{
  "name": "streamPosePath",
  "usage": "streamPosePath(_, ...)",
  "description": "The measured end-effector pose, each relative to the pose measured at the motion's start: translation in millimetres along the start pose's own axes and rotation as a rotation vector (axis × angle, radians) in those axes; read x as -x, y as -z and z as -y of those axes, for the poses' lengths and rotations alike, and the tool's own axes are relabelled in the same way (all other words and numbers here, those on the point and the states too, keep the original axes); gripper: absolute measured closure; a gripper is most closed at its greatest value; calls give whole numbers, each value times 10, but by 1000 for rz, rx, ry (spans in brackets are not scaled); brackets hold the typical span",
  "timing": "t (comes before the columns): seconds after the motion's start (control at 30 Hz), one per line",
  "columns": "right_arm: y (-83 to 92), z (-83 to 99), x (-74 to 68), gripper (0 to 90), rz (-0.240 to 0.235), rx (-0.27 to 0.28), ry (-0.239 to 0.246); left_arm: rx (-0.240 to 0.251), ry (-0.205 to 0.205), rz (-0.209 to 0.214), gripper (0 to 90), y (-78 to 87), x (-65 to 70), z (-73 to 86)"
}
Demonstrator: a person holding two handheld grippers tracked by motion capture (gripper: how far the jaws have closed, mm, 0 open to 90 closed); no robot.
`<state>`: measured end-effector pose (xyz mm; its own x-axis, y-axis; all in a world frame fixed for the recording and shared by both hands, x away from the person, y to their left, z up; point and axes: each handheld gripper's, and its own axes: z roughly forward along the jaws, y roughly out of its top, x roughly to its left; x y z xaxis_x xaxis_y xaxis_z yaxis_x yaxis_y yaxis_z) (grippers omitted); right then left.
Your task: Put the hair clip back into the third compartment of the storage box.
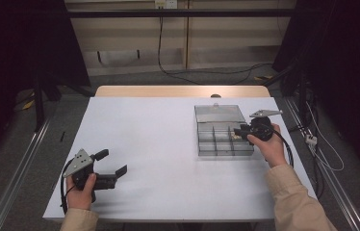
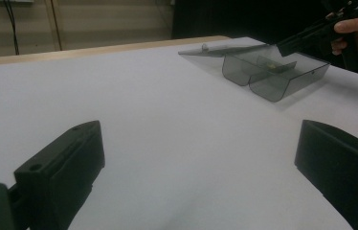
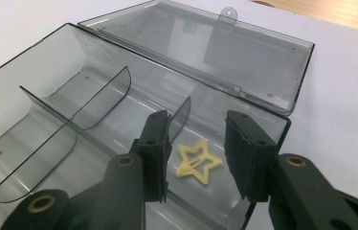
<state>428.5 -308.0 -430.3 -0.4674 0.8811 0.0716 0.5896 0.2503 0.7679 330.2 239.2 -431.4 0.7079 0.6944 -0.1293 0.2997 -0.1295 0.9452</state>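
At lower centre, the right gripper (image 3: 198, 158) holds its jaws narrowly apart above the small yellow star-shaped clip (image 3: 198, 163), which lies free in the smoky transparent plastic compartment box (image 3: 48, 86).

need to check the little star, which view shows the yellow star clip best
The right gripper view: the yellow star clip lies large and sharp on the box floor, between open jaws. The high view and left gripper view show only a pale speck.
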Motion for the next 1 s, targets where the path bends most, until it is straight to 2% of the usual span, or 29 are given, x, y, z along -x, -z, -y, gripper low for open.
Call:
streamPosePath(0.1, 27, -1, -9, 582, -5, 7, -3, -1, -2, 0, 28, 0, 2, -1)
streamPosePath(0.23, 71, -13, -41, 488, -23, 17, -17, 1, -3, -1, 28, 5, 2, -3)
streamPosePath(0.33, 119, -32, -96, 361, -42, 21, -26, -2, -1, -2, 28, 3, 0, -1)
streamPosePath(0.43, 172, -45, -162, 305, -68, 30, -29, 0, -2, 1, 28, -2, 8, -5)
streamPosePath(0.5, 212, -54, -212, 247, -67, 37, -25, 0, -3, 1, 28, -5, 9, -5)
streamPosePath(0.6, 275, -36, -277, 231, -77, 74, -22, -2, -3, 2, 28, -10, 9, -4)
streamPosePath(0.73, 343, 9, -343, 176, -90, 71, -22, -1, -2, 5, 28, -12, 13, -4)
streamPosePath(0.8, 389, 40, -376, 182, -90, 97, -14, -3, -4, 1, 28, -13, 16, -3)
streamPosePath(1.0, 488, 139, -437, 170, -95, 104, 2, -2, -1, 1, 28, -18, 21, -2)
